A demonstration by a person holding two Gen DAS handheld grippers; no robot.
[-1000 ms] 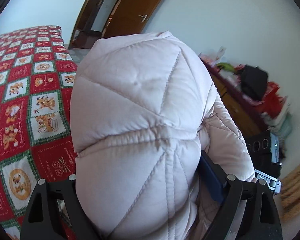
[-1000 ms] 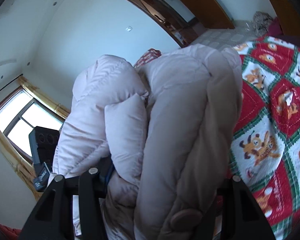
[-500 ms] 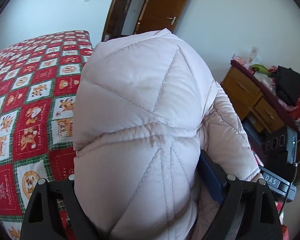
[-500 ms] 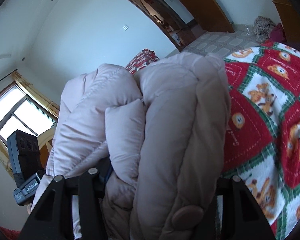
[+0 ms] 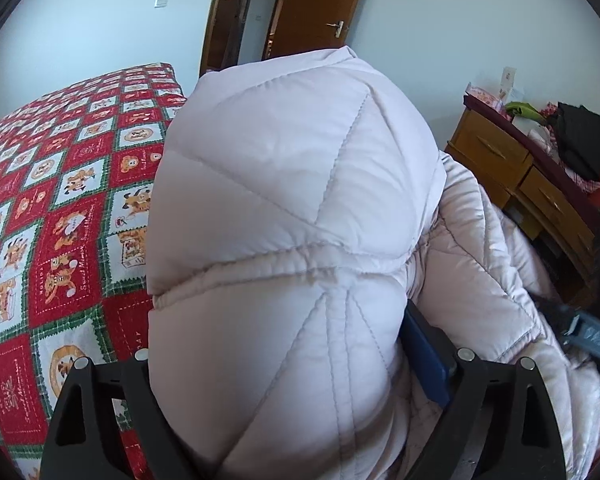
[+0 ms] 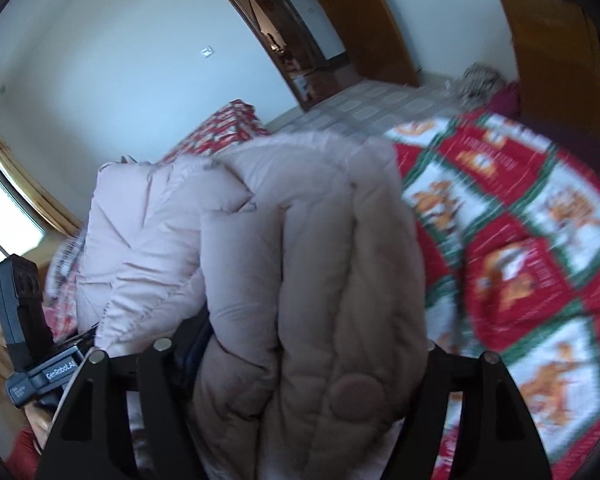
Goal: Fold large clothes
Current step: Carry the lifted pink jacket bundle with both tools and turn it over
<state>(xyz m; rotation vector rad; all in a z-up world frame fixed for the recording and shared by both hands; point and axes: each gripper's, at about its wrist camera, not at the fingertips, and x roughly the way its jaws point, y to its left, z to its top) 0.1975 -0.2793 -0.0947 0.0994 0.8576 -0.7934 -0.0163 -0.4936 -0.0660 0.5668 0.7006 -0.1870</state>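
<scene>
Two claws, one bundle. Left wrist view: left claw [image 5: 292, 392] clamped on the folded puffer coat [image 5: 284, 208], which bulges up and forward from the jaws, held in the air. Bed [image 5: 60, 208] lies below and to the left; dresser [image 5: 511, 168] off right. Right wrist view: right claw [image 6: 296, 364] grips the coat's [image 6: 307, 264] stacked layers, fold edges running away from the camera. Bed [image 6: 539, 240] sits right and beneath; blurred. Set-down, I judge, goes down onto the bed.
</scene>
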